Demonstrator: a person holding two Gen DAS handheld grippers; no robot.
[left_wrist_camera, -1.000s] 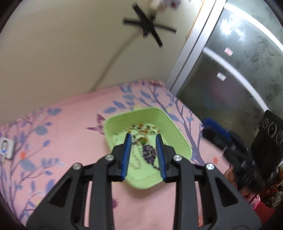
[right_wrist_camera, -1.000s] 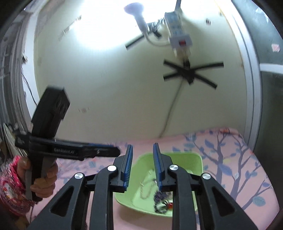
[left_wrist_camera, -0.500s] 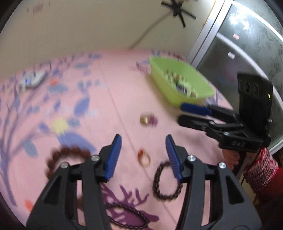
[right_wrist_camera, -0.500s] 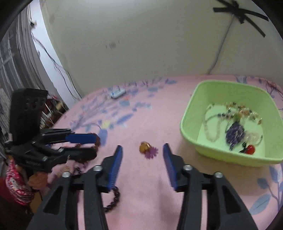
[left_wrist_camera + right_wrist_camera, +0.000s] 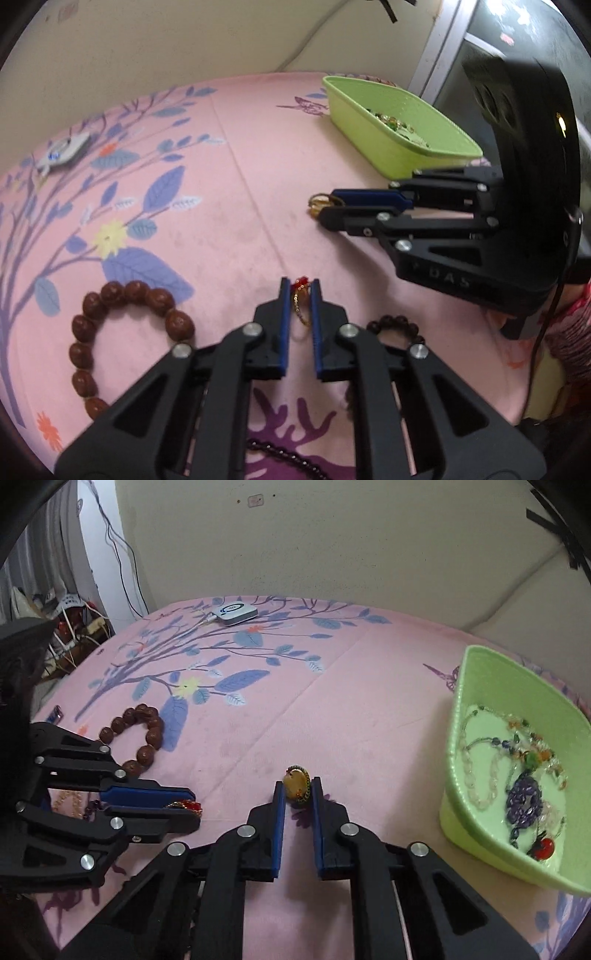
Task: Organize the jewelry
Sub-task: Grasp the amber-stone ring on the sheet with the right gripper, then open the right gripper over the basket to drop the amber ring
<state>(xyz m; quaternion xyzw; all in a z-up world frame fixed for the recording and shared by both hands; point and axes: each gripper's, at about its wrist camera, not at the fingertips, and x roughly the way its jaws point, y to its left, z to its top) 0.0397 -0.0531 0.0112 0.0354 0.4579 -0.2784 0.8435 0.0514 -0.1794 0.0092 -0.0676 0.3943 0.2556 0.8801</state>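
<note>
Left wrist: both grippers (image 5: pixel 300 291) (image 5: pixel 296 788), earlier open, now pinch jewelry.

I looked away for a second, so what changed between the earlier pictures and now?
Both tools dropped from over the green basket to the bedspread and closed: the left tool on a gold chain with red bead, the right tool on an amber ring. Basket and brown bracelet stayed put.

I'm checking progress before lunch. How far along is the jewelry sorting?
Done: several necklaces already lie in the green basket. In hand: the left gripper has shut on a gold chain with a red charm, the right gripper on an amber ring. Left: the brown bead bracelet, a smaller dark bracelet and a black chain remain on the pink cloth.
</note>
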